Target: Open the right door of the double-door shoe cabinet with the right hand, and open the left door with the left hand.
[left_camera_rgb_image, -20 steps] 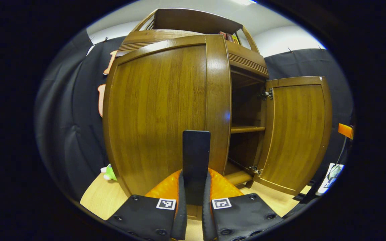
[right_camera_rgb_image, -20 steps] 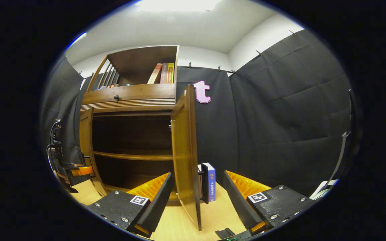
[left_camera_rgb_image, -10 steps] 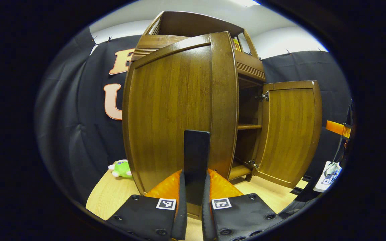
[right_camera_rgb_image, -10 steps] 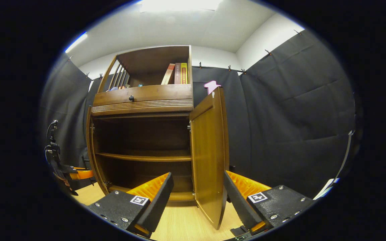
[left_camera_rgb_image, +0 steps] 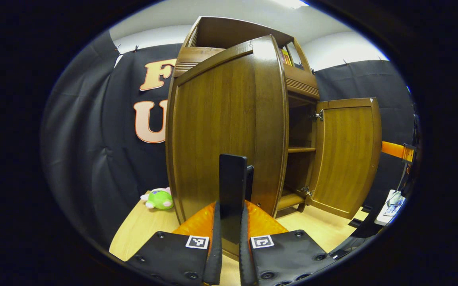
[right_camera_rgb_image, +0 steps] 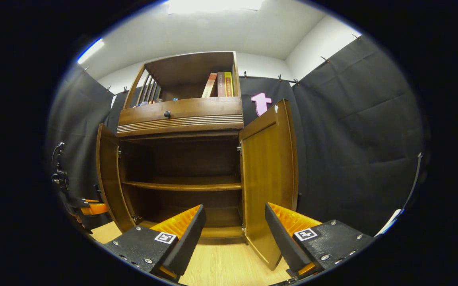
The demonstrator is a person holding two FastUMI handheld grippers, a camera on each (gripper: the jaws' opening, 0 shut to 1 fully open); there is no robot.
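**Both cabinet doors stand open**

The shoe cabinet [right_camera_rgb_image: 181, 119] is the landmark. Its left door [left_camera_rgb_image: 221, 135] swings out wide, and the left gripper [left_camera_rgb_image: 231, 222] pinches that door's black handle [left_camera_rgb_image: 233, 186] between both fingers. The right door [right_camera_rgb_image: 268, 174] hangs open on the cabinet's other side. The right gripper [right_camera_rgb_image: 233, 230] is spread wide in front of the cabinet, holding nothing. A green toy [left_camera_rgb_image: 159, 199] lies beside the cabinet.
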